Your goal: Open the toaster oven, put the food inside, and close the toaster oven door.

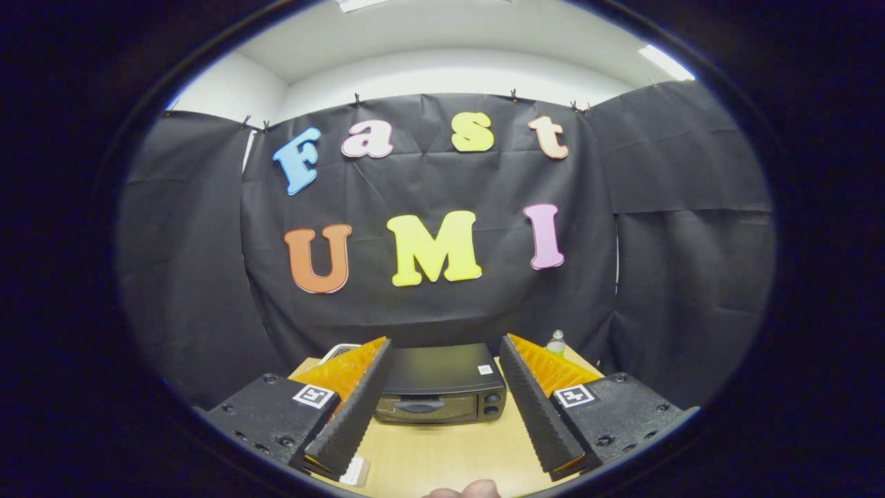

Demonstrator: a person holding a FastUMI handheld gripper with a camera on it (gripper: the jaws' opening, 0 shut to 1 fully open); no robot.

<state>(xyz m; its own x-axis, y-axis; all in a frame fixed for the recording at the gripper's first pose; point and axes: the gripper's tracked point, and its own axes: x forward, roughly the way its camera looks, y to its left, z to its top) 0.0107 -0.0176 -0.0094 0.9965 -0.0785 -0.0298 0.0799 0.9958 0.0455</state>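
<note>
Gripper view: my gripper (442, 422) hangs released, fingers spread wide on nothing. The toaster oven (441, 384) sits at the table's (449, 456) far edge beyond them, door closed. That fits either stage: door unopened, or food inside and reclosed.

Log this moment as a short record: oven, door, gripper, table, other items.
oven: toaster oven on the table, beyond the fingers
door: shut, handle at its front
gripper: gripper open, fingers spread wide, holding nothing
table: wooden table, bare between fingers and oven
other items: bottle behind the oven; food not identifiable
</note>
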